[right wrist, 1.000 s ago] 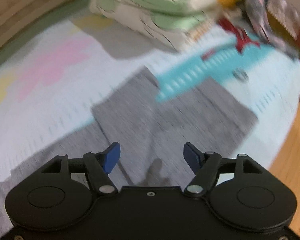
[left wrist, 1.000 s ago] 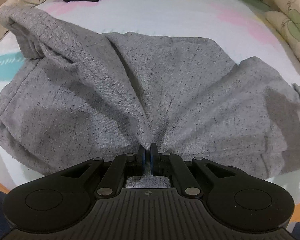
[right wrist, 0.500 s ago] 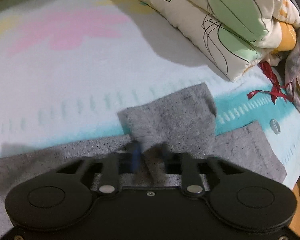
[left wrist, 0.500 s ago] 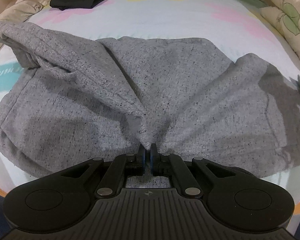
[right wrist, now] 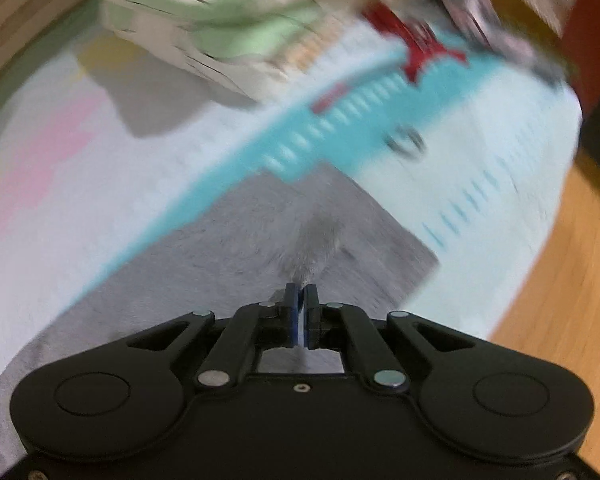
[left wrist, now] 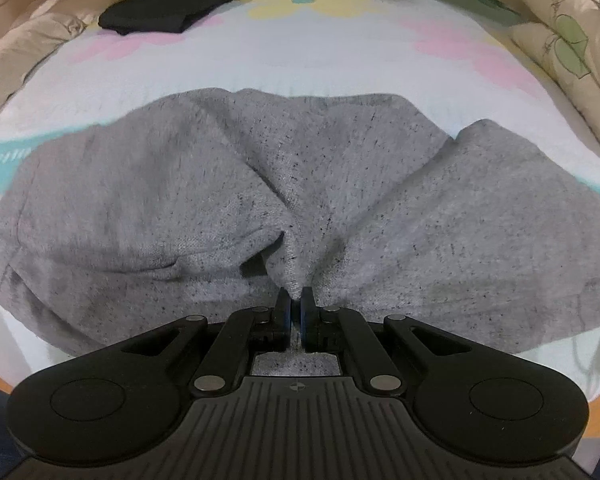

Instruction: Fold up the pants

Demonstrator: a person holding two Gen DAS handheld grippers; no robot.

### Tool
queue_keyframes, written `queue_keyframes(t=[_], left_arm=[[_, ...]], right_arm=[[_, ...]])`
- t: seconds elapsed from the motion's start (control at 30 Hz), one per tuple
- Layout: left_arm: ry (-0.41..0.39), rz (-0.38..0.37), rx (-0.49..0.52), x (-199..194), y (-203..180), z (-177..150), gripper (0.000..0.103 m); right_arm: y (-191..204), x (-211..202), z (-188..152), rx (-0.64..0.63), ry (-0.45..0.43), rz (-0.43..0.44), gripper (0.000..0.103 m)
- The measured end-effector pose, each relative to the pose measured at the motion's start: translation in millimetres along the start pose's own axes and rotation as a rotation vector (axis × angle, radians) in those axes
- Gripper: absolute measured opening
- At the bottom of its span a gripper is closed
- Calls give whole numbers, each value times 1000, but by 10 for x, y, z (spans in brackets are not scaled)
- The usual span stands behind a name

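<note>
The grey speckled pants [left wrist: 204, 200] lie bunched on the patterned bed sheet [left wrist: 300, 60], filling the middle of the left wrist view. My left gripper [left wrist: 295, 294] is shut on a pinched ridge of the grey cloth at its near edge. In the blurred right wrist view, a flat leg end of the pants [right wrist: 236, 256] lies on the sheet [right wrist: 100, 160] near the bed's edge. My right gripper [right wrist: 301, 290] is shut on a raised fold of that cloth.
A folded black garment [left wrist: 168, 10] lies at the far left of the bed. Leaf-print pillows [left wrist: 568, 44] are stacked at the right; they also show in the right wrist view [right wrist: 220, 20]. A red ribbon [right wrist: 424, 52] lies beyond. The wooden floor [right wrist: 560, 300] lies past the bed edge.
The right gripper closed on the pant leg end and is moving fast with it. The left gripper, still shut, has pulled the cloth so the pants bunch more.
</note>
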State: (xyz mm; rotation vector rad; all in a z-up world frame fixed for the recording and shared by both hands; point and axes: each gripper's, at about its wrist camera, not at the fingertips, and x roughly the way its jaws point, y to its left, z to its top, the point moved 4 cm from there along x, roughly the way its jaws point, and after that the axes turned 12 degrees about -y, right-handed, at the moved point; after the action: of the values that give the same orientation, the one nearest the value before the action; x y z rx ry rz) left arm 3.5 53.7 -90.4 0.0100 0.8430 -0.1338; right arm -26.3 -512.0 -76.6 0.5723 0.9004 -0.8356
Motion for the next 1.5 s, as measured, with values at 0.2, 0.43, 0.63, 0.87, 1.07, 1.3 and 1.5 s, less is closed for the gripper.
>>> queue_keyframes(t=[0.2, 0.43, 0.63, 0.87, 1.07, 1.3, 1.5], left_arm=[[-40, -20, 5, -190, -17, 102, 4], [-49, -18, 22, -197, -64, 107, 4], [-32, -19, 16, -142, -41, 84, 4], [-31, -19, -13, -104, -5, 123, 4], [-136, -64, 19, -450, -79, 243, 4], [-21, -61, 31, -231, -141, -90, 4], [35, -51, 47, -55, -121, -214, 6]], right_arm=[[-268, 132, 9, 79, 35, -23, 4], [-386, 136, 100, 273, 65, 94, 41], [-443, 349, -4, 329, 96, 72, 42], [-359, 449, -38, 345, 27, 64, 12], [-378, 24, 152, 338, -75, 168, 11], [-631, 27, 66, 316, -13, 11, 11], [-603, 271, -44, 262, 35, -53, 11]])
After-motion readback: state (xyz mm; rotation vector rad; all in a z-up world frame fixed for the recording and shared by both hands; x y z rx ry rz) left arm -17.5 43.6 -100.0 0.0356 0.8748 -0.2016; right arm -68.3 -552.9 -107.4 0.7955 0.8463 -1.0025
